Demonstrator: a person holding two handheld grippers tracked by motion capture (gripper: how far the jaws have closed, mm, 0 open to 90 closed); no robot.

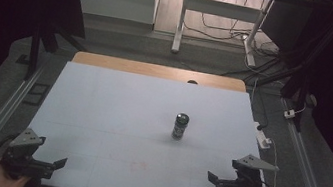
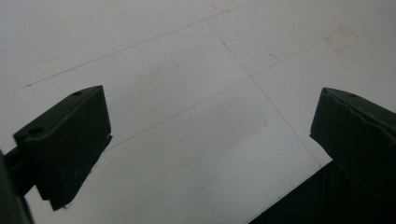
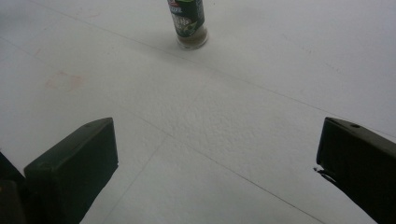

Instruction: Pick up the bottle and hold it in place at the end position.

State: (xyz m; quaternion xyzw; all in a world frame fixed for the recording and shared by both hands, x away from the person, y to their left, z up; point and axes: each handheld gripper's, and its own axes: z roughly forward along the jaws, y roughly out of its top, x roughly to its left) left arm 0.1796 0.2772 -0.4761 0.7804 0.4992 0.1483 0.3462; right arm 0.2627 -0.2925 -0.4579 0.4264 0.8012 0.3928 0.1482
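High view: the jar [image 1: 180, 126] stands upright, long axis vertical, amid bare white desk [image 1: 110, 115], well apart from every edge. Left tool [image 1: 53, 165] and right tool [image 1: 219, 179], both wide, hover nearer the desk's front edge than the jar.

The room is dim and dark at the left and right sides. Light comes from the far floor [image 1: 168, 3]. The white surface [image 1: 115, 116] looks soft grey. Close up, the black tongs look a bit blurry.
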